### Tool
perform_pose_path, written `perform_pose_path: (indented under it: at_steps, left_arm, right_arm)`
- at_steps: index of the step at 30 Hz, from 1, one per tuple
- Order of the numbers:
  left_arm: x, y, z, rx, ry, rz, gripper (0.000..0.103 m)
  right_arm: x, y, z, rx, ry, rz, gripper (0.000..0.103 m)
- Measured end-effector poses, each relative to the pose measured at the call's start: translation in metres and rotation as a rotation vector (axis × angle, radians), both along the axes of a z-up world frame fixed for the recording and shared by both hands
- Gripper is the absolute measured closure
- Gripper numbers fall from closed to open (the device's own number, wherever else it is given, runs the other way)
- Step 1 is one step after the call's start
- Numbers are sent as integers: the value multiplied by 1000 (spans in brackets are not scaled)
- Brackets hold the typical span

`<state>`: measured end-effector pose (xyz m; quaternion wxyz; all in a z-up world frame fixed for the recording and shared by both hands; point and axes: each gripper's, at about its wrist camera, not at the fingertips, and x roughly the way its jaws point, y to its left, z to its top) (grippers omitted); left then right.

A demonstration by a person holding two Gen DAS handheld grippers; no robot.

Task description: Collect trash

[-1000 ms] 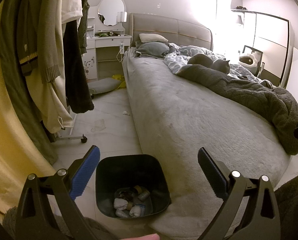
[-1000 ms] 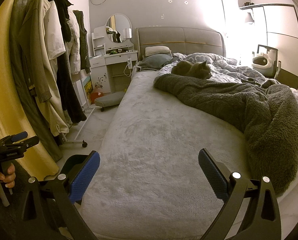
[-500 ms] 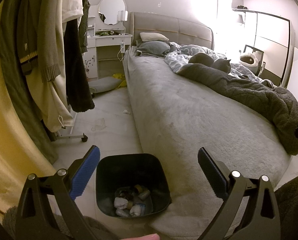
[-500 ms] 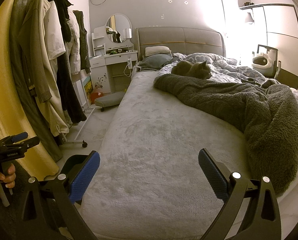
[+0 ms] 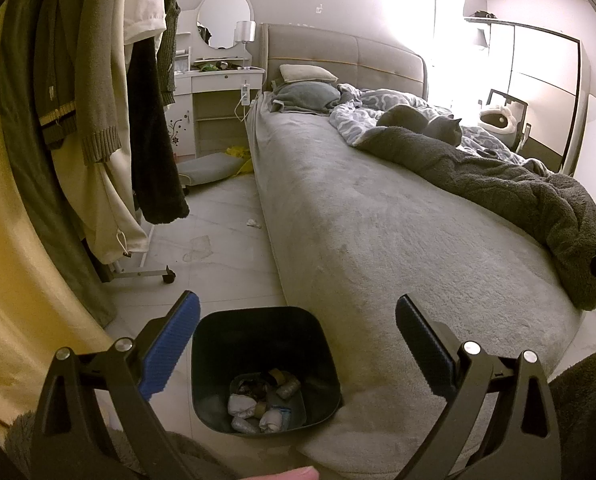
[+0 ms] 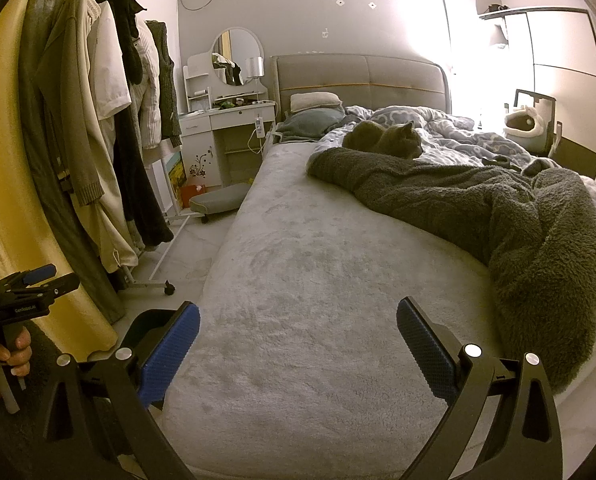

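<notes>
- The left tool [image 5: 297, 322] hangs with its jaws spread wide and empty, above a dark bin [image 5: 263, 364] that stands on the floor [image 5: 214, 264] against the foot corner of the bed [image 5: 378, 240].
- Crumpled white wads and other trash [image 5: 264, 404] lie at the bottom of the bin.
- A small white scrap [image 5: 253, 223] lies on the floor just beside the bed's side; a faint clear wrapper [image 5: 197, 247] lies nearer the clothes rack [image 5: 98, 120].
- The right tool [image 6: 298, 326] is also wide open and empty, held over the grey bedcover, with the bin's rim [image 6: 150, 320] showing behind its left blue pad.
- A hand [image 6: 2, 360] at the left edge of the right view holds the left tool's handle.
- A grey cat [image 6: 386, 141] lies near the head of the bed, touching a dark fleece blanket [image 6: 498, 216] that runs down the bed's right side.
- A white vanity [image 5: 222, 80] with a round mirror stands beside the headboard; a grey cushion [image 5: 208, 166] lies on the floor below it.
</notes>
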<state>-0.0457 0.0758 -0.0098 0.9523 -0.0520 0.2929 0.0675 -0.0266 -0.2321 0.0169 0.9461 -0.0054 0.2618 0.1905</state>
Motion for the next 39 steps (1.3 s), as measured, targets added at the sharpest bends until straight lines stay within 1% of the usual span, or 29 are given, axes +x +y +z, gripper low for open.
perform_pose_path:
  at_steps: [7, 12, 15, 18, 20, 22, 27, 39]
  left_arm:
    - [2, 2, 0, 0, 2, 0, 3]
    - [1, 1, 0, -6, 1, -5, 3]
    - [-1, -1, 1, 2, -7, -17, 3]
    - [-1, -2, -3, 10, 1, -17, 3]
    - [1, 1, -4, 1, 16, -9, 3]
    - [0, 3, -4, -6, 13, 0, 3]
    - [2, 4, -6, -9, 26, 12, 3]
    - [4, 6, -7, -21, 30, 16, 3]
  right_arm:
    - [0, 0, 1, -8, 2, -1, 3]
    - [-1, -2, 7, -15, -6, -1, 3]
    - [-4, -5, 13, 9, -16, -8, 3]
    - [-4, -4, 12, 2, -15, -6, 3]
    - [-3, -2, 10, -13, -14, 1, 3]
    - [0, -2, 9, -18, -10, 6, 3]
    - [1, -5, 8, -8, -6, 4, 3]
    - [0, -5, 8, -9, -6, 4, 3]
